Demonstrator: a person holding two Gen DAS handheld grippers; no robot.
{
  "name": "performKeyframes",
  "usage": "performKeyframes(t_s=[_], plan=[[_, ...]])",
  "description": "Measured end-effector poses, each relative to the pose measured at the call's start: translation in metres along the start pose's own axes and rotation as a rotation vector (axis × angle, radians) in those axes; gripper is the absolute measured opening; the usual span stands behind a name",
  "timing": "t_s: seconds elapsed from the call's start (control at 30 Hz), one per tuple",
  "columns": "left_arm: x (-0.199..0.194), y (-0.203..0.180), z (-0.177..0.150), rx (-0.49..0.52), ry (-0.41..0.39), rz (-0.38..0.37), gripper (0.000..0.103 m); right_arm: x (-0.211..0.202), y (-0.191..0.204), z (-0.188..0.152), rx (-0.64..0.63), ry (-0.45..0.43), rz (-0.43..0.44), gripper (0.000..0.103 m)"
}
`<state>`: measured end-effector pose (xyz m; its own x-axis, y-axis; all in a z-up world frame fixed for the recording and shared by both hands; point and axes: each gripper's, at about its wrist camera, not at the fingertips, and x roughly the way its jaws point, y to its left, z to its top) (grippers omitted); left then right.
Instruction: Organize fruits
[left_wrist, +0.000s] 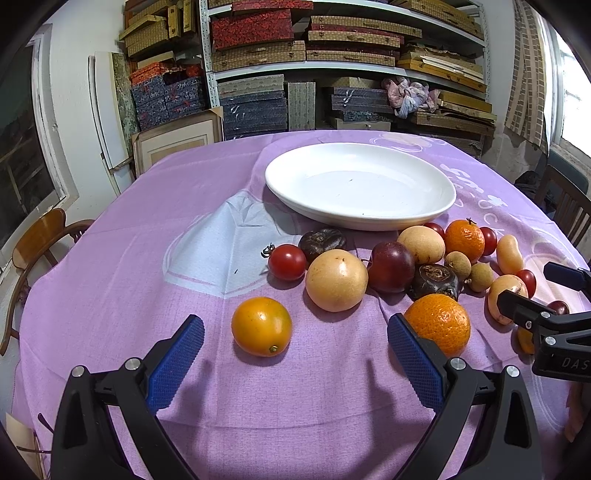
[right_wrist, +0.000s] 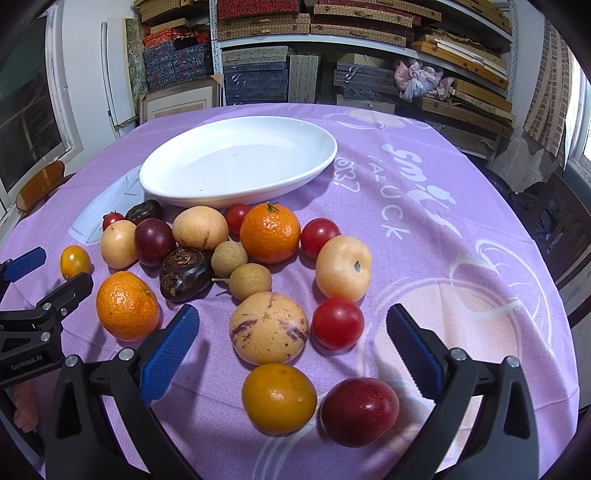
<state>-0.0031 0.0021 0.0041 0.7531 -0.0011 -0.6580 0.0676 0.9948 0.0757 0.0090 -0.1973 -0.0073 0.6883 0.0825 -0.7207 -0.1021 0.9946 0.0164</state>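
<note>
Fruits lie loose on a purple tablecloth (left_wrist: 110, 295), grouped on the near side of a white oval plate (left_wrist: 360, 184). Plate holds nothing.

Left wrist view: left gripper (left_wrist: 295, 354) low over the cloth, jaws spread wide, nothing between the blue pads (left_wrist: 177, 362). Small yellow-orange fruit (left_wrist: 261, 325) sits on the cloth just ahead of the gap, off toward the left pad, not touching it. Mandarin (left_wrist: 439, 323) lies just behind the right-hand pad. Beyond: pale round fruit (left_wrist: 337, 280), cherry tomato (left_wrist: 287, 261) with a stem, dark plum (left_wrist: 391, 266), two dark brown water chestnuts, one (left_wrist: 321, 242) near the plate rim, one (left_wrist: 435, 280) by the mandarin. Second mandarin (left_wrist: 464, 240) with a stem stub further back, near the plate.

Right wrist view: right gripper (right_wrist: 293, 349) also low, jaws wide apart, holding nothing. Between the jaws: striped pale melon-like fruit (right_wrist: 269, 326) and a red tomato (right_wrist: 338, 323), side by side, nearly touching. Closer to the camera, an orange-yellow fruit (right_wrist: 279, 398) and a red plum (right_wrist: 360, 410), just beside each other. Two small tan longans (right_wrist: 229, 258) (right_wrist: 250, 281) sit mid-group; pale peach-coloured fruit (right_wrist: 343, 267) to their right.

Each gripper shows at the edge of the other's view. Shelves of flat boxes (left_wrist: 303, 55) stand behind the table; a wooden chair (left_wrist: 40, 240) at the left.
</note>
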Motion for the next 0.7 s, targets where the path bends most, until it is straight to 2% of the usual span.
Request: performKeyframes(t_s=[0.7], plan=[[0.0001,0.0005,-0.0014,0.000,0.005,-0.004,0.100,0.0000,0.0001,-0.0002,0.001,0.001,0.002,0.099]])
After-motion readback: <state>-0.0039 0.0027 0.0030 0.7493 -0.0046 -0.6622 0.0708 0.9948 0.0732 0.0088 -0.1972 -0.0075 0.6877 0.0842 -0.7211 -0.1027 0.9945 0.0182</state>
